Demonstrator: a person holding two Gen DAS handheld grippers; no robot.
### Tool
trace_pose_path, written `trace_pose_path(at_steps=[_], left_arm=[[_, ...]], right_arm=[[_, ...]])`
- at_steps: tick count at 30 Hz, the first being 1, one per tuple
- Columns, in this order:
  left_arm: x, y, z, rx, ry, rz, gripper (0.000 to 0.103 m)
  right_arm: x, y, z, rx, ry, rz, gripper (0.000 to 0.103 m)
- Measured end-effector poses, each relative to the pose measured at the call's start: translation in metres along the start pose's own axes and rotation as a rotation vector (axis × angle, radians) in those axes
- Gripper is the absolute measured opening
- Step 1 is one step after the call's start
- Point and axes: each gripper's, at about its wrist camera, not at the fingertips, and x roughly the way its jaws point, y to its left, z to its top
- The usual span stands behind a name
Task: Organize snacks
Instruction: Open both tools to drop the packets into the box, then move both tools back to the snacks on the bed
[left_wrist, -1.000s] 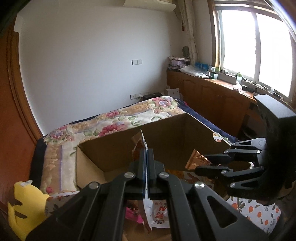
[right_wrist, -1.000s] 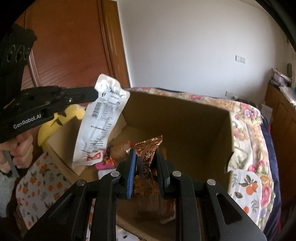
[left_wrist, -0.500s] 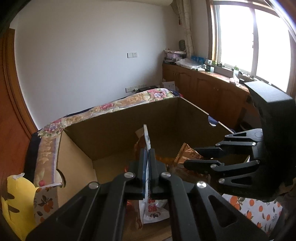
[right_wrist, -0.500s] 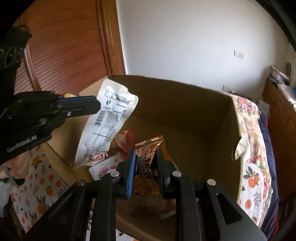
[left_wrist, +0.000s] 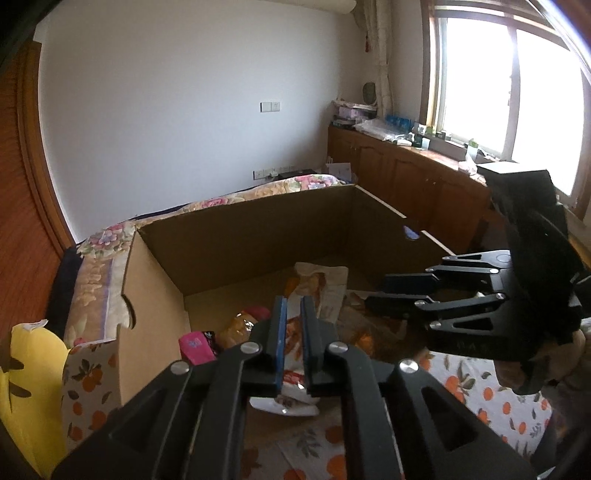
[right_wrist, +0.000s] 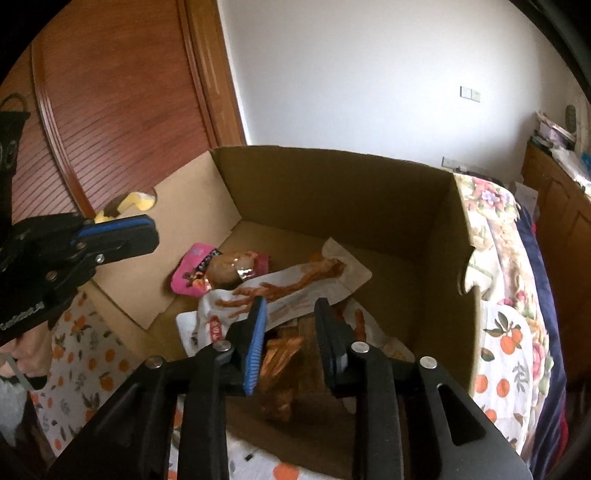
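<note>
An open cardboard box (left_wrist: 258, 236) (right_wrist: 332, 184) stands on a bed and holds several snack packets. A white packet with a chicken-feet picture (right_wrist: 291, 291) (left_wrist: 325, 284) lies flat on the pile inside. A pink packet (right_wrist: 192, 269) (left_wrist: 195, 343) and a clear packet with a brown snack (right_wrist: 232, 269) lie at the left. A copper-orange packet (right_wrist: 280, 354) lies under my right gripper (right_wrist: 290, 317), which is open and empty just above it. My left gripper (left_wrist: 292, 317) is open and empty over the box's near edge; it also shows in the right wrist view (right_wrist: 122, 236).
An orange-print cloth (left_wrist: 480, 376) (right_wrist: 88, 354) lies around the box's near side. A yellow plush thing (left_wrist: 29, 376) sits at the left. A wooden door (right_wrist: 110, 96) is behind the box; cabinets (left_wrist: 406, 184) stand under the window at the right.
My left gripper opened and the white packet dropped flat into the box. My right gripper opened and let go of the copper packet, which now lies in the box.
</note>
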Motion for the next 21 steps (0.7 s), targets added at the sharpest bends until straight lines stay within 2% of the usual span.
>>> trace_pose_path(at_steps=[10, 13, 18, 21], left_arm=[[-0.055, -0.018, -0.02, 0.004, -0.034, -0.003, 0.016], [-0.069, -0.027, -0.03, 0.014, -0.035, -0.004, 0.02], [-0.084, -0.039, -0.053, 0.001, -0.018, -0.021, 0.023], [-0.089, -0.045, -0.067, -0.008, -0.012, -0.029, 0.023]], right_arm=[[-0.061, 0.023, -0.022, 0.015, -0.064, -0.009, 0.032], [-0.079, 0.034, -0.036, 0.025, -0.072, 0.001, 0.037], [-0.096, 0.053, -0.065, 0.034, -0.072, 0.0, 0.051], [-0.1, 0.064, -0.083, 0.033, -0.061, -0.007, 0.052]])
